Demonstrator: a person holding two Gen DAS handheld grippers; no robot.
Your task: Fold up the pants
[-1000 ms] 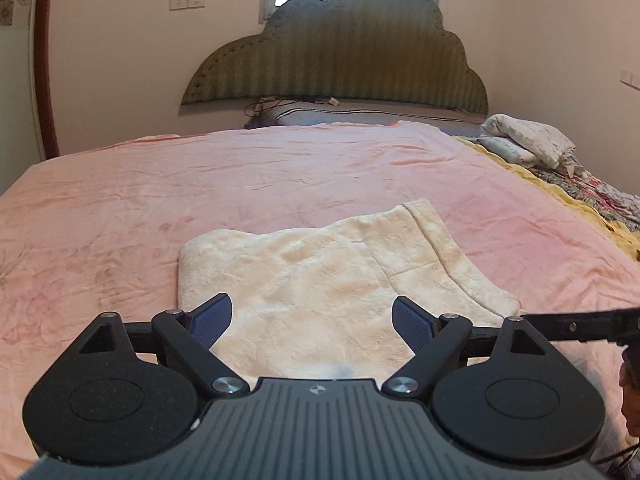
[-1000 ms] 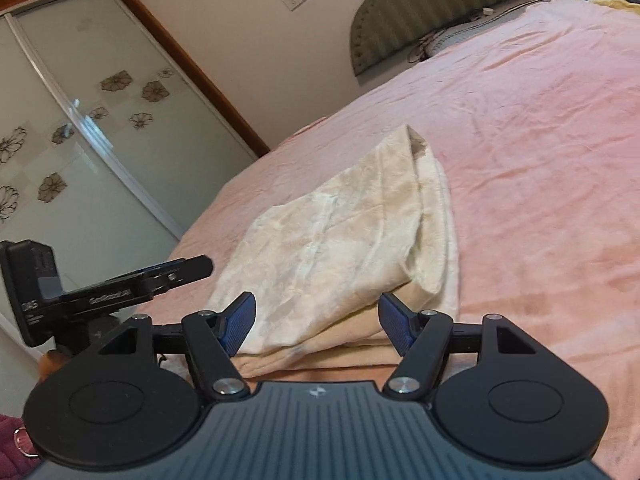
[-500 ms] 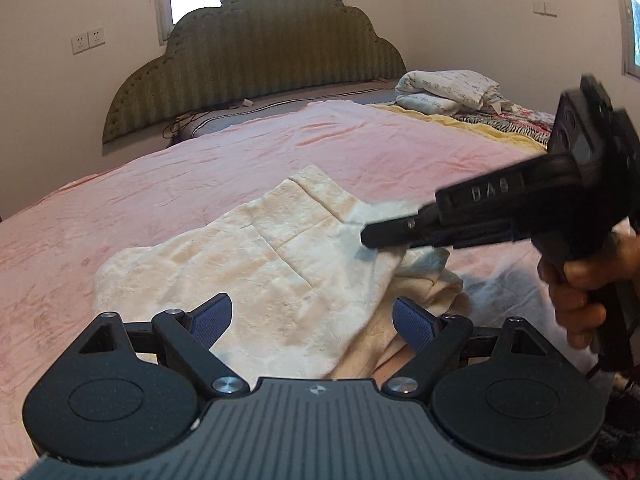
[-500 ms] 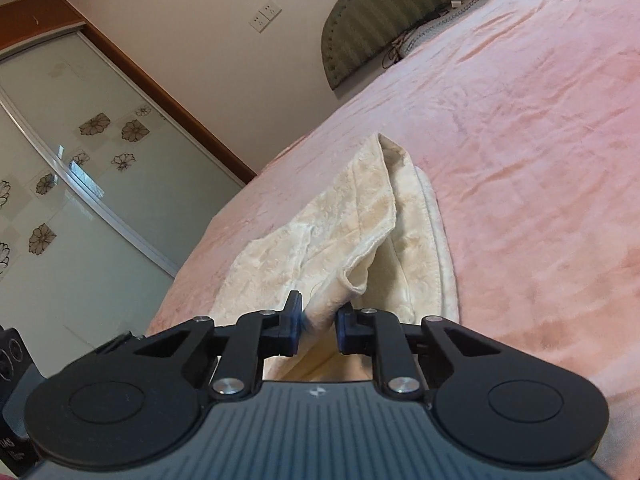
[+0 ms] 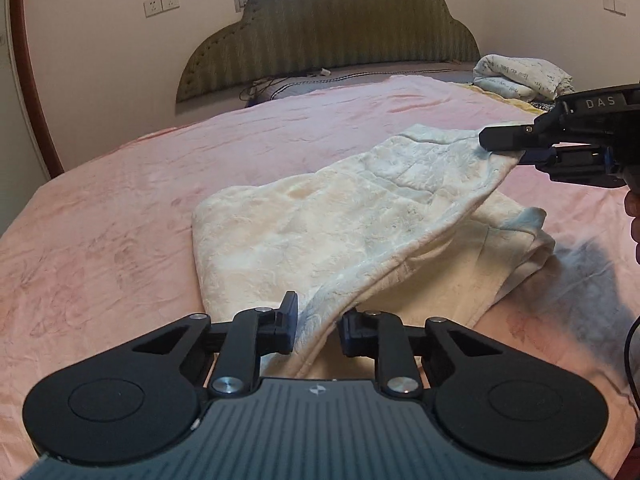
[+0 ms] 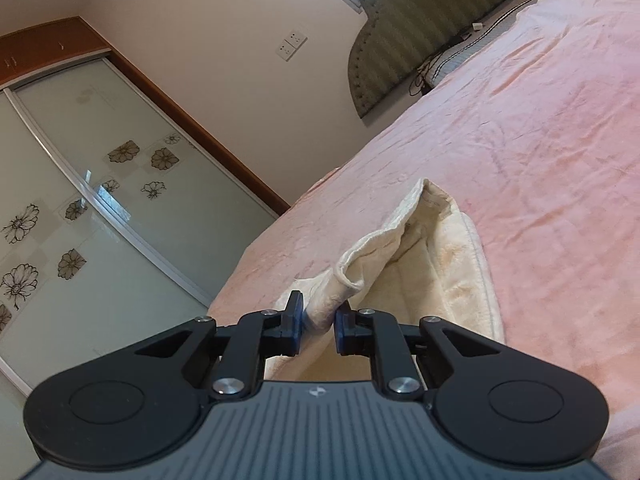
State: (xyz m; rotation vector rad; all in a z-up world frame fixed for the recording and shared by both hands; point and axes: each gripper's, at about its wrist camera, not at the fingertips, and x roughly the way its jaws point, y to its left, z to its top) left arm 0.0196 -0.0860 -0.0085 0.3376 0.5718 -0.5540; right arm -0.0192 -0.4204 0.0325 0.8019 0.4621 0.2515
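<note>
Both grippers hold cream pants (image 5: 340, 224) on a pink bedspread (image 5: 120, 208). Left gripper (image 5: 318, 326) is closing its jaws on the near edge, fabric between them. Right gripper (image 6: 318, 326) is clamped on a bunched corner, lifting that top layer off the layer beneath.

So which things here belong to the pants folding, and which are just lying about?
In the job:
- cream pants
- left gripper, jaws closing on the near edge
- right gripper, gripping a lifted corner
- pink bedspread, the work surface

Lying about:
- bundled white bedding
- cables by the headboard
- wardrobe doors
</note>
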